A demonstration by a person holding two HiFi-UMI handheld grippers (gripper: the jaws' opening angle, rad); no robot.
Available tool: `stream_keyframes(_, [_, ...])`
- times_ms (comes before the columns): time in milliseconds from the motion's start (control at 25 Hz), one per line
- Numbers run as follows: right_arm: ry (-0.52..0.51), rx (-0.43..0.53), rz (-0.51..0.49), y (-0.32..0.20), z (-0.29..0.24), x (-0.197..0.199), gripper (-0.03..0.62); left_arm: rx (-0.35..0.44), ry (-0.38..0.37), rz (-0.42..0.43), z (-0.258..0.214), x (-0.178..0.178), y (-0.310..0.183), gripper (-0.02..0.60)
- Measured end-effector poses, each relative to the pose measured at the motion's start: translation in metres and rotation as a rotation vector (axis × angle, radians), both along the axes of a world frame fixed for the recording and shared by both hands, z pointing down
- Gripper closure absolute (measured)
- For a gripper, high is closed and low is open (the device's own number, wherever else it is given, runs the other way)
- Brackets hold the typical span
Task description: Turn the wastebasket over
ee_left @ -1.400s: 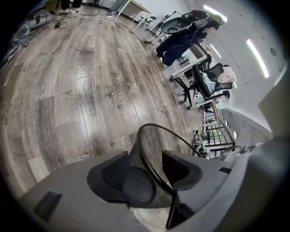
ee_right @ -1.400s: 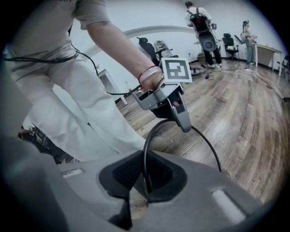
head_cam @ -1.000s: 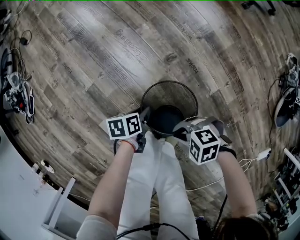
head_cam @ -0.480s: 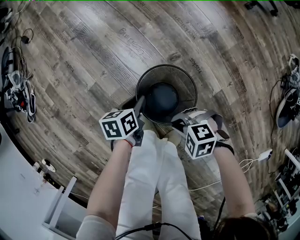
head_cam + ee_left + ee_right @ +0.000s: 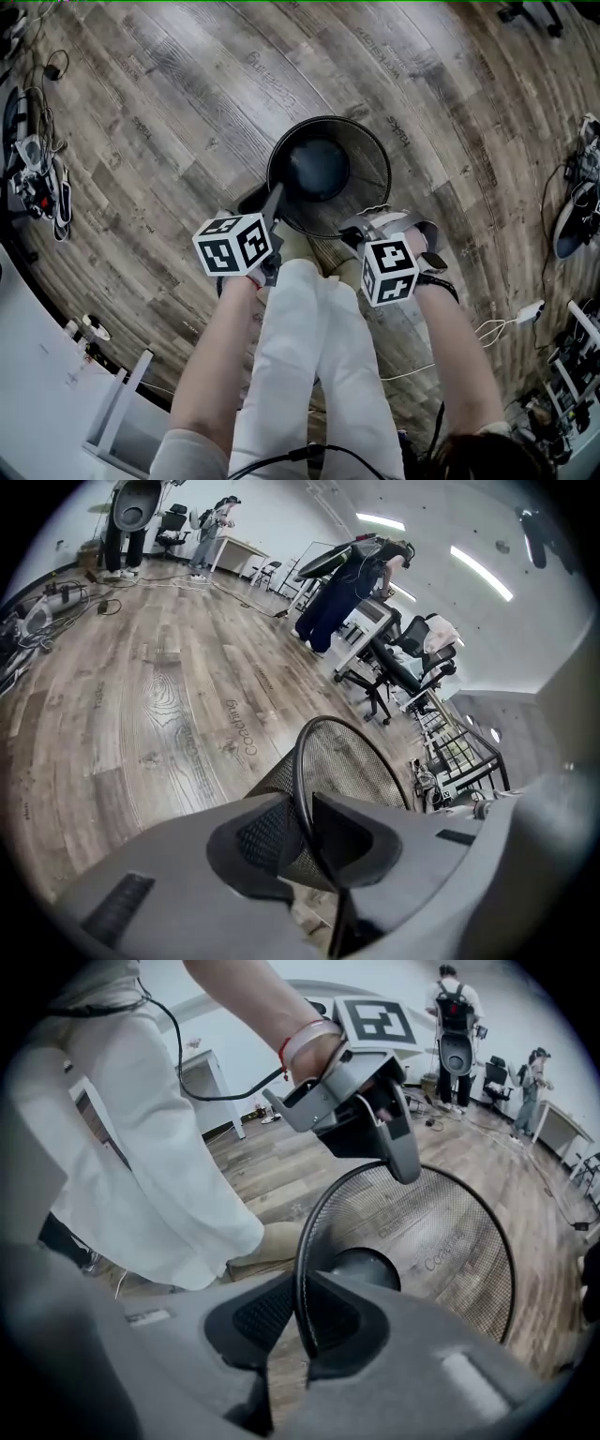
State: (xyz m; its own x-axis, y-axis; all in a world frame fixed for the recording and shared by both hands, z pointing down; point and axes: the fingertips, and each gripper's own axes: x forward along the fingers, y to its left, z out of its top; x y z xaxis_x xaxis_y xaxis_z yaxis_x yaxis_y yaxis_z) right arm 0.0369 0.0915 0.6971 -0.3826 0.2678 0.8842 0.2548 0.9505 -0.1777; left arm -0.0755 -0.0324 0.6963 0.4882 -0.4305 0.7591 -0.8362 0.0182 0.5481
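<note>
starting at the left, a tangle of cables (image 5: 36, 178) lies on the wood-plank floor (image 5: 187, 112), well apart from the work.

the left gripper (image 5: 274, 200), with its marker cube (image 5: 234, 246) turned up toward the head view, reaches down to the near-left part of the rim. in the left gripper view its jaws (image 5: 305, 832) have just been closing and now pinch the rim and mesh wall between the pads, so it has a clenched hold.

the wastebasket (image 5: 367, 187) is just ahead of the person's tan shoes (image 5: 295, 246) and white trousers (image 5: 319, 356), mouth up toward the head view. it is round and black, with see-through wire mesh walls that let the floor planks show, a thin solid hoop for a rim, and a dark solid disc for a base, smaller than the mouth. it looks empty inside. whether the base rests on the floor or hangs just off it, i cannot tell.

the right gripper (image 5: 354, 231) meets the near-right part of the rim, with its own cube (image 5: 389, 270) behind it. in the right gripper view (image 5: 300, 1321) the hoop runs straight between the two pads, which are clamped on it, and the left gripper (image 5: 405, 1162) shows gripping the opposite side.

at the far right edge of the floor lie more cables (image 5: 562, 202).
</note>
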Motion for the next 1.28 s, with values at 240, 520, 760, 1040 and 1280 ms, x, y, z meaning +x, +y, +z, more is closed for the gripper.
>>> stream_keyframes(240, [0.016, -0.011, -0.049, 0.011, 0.012, -0.010, 0.549, -0.044, -0.009, 0.007, 0.015, -0.015, 0.018, 0.522])
stream_keyframes(520, [0.037, 0.008, -0.077, 0.023, 0.020, -0.013, 0.546, -0.042, 0.009, 0.020, 0.018, -0.018, 0.029, 0.522])
stream_keyframes(760, [0.043, 0.013, -0.055, 0.023, 0.021, -0.014, 0.537, -0.022, 0.010, 0.028, 0.018, -0.018, 0.030, 0.522])
stream_keyframes(1040, [0.016, -0.029, 0.050, 0.021, 0.016, -0.017, 0.472, 0.015, -0.005, 0.068, 0.011, -0.019, 0.030, 0.515])
stream_keyframes(1280, [-0.050, -0.014, 0.139, 0.012, 0.002, -0.017, 0.414, 0.110, -0.028, 0.131, -0.002, -0.014, 0.029, 0.417])
